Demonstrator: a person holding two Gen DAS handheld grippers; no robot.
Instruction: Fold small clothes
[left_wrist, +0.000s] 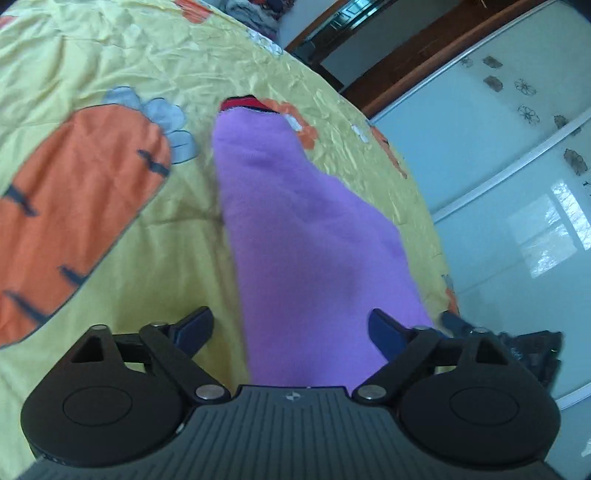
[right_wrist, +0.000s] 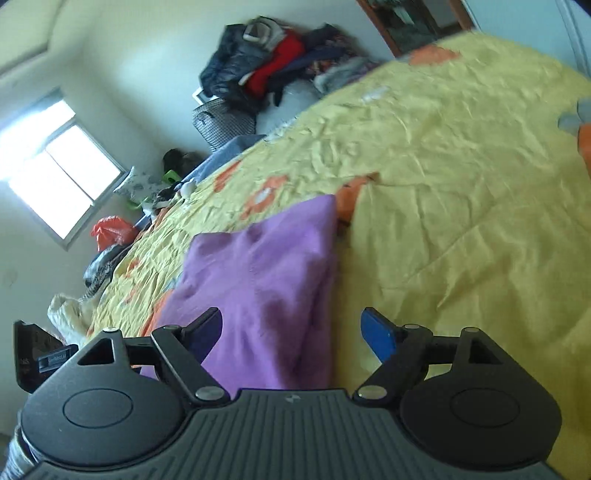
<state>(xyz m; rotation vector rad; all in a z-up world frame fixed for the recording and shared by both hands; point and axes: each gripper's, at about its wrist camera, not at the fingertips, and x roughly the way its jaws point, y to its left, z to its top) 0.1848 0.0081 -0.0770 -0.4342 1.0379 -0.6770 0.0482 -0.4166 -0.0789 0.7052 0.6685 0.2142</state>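
The left wrist view looks forward and down along the left gripper (left_wrist: 291, 330) from close above the yellow bedspread (left_wrist: 92, 51), facing a mirrored wardrobe (left_wrist: 498, 166). The right wrist view sits equally low behind the right gripper (right_wrist: 291, 332), tilted, facing a window (right_wrist: 55, 173) and clothes pile (right_wrist: 269, 62). Both share the purple garment (left_wrist: 295, 229) (right_wrist: 258, 280) and bedspread (right_wrist: 461, 166)

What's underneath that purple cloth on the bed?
The purple fleece garment lies on a yellow carrot-print bedsheet; a red edge peeks out beyond its far end. Anything beneath is covered.
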